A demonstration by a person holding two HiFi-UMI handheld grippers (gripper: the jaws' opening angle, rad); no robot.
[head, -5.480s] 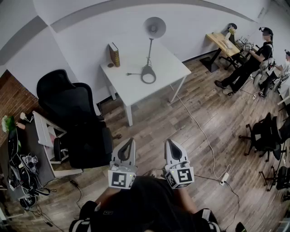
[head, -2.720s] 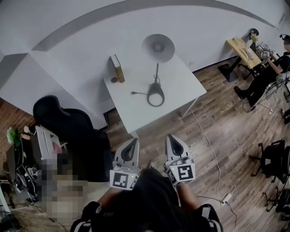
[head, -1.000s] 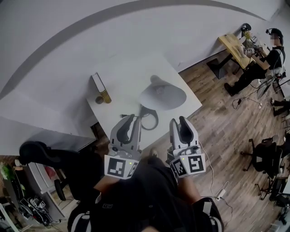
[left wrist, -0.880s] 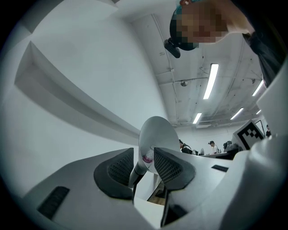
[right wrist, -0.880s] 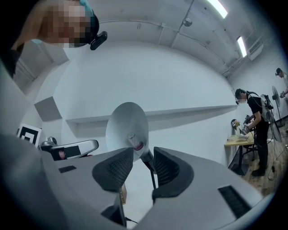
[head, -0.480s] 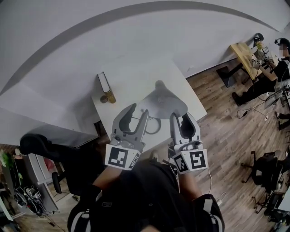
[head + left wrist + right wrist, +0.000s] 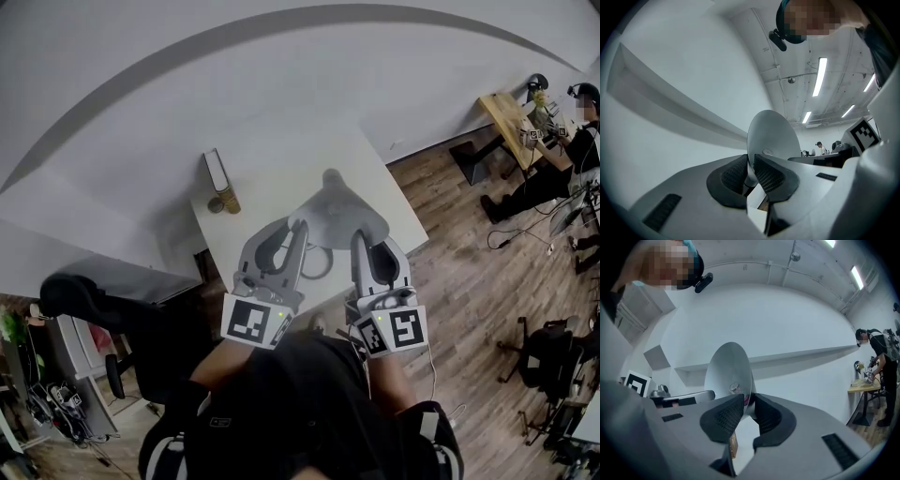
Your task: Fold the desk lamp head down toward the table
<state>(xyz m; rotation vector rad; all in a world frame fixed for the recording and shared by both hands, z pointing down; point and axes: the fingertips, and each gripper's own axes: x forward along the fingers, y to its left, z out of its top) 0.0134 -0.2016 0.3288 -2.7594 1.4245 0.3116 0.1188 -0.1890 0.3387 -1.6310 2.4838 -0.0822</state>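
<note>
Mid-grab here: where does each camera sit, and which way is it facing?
Head view: on the person's head, looking steeply down at the white table and lamp shade; torso, forearms, left claw and right claw show.
Left gripper view: on the left claw, looking along it toward wall and ceiling; its jaws, just closing, grip the shade's rim.
Right gripper view: on the right claw, same; jaws likewise closing on the rim's other side.
Shared: the shade.

Both forearms reach forward side by side. The left gripper [image 7: 292, 227] and the right gripper [image 7: 373, 242] point roughly level. Their jaws have just closed in, each pinching the lamp shade [image 7: 342, 208] rim between its pads.
</note>
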